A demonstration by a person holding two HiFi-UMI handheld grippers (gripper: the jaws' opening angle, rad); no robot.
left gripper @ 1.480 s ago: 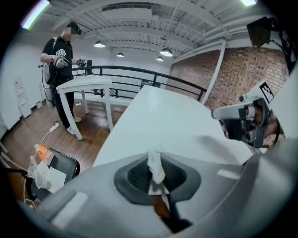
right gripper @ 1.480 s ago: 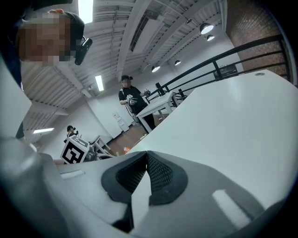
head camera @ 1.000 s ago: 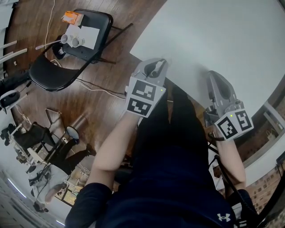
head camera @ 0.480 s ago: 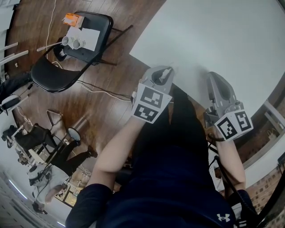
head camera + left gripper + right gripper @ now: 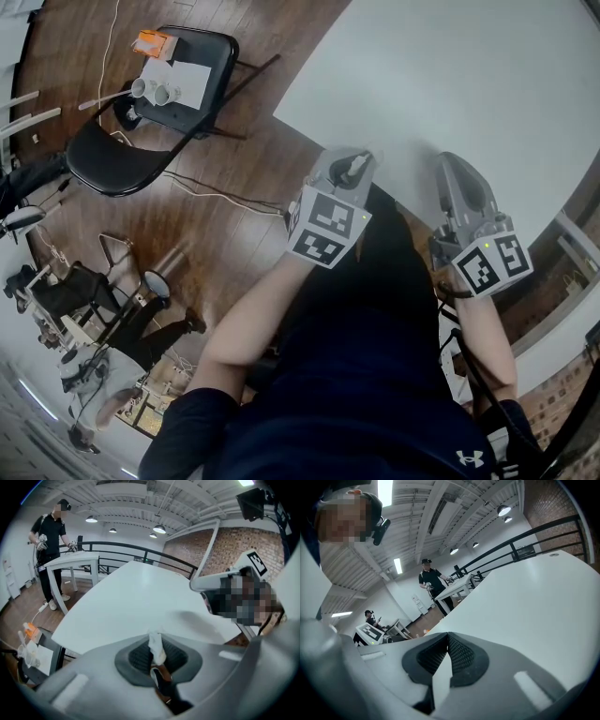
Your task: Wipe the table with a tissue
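The white table (image 5: 450, 75) fills the upper right of the head view. My left gripper (image 5: 354, 159) hovers at the table's near edge, shut on a small twisted bit of white tissue (image 5: 156, 648) that sticks up between its pads. My right gripper (image 5: 450, 161) is over the table a little to the right, with its pads meeting at the tips and nothing between them. In the left gripper view the table (image 5: 136, 597) stretches ahead, and the right gripper shows at that view's right edge. The right gripper view looks along my right gripper (image 5: 447, 637) across the table (image 5: 534, 602).
A black folding chair (image 5: 178, 66) with cups, paper and an orange box stands on the wooden floor to the left, with cables beside it. Another white table (image 5: 70, 562) and a standing person (image 5: 51, 550) are farther off. A black railing (image 5: 154, 557) runs behind the table.
My left gripper has moved right and slightly down along the table's near edge, closer to the right gripper. The right gripper has stayed put.
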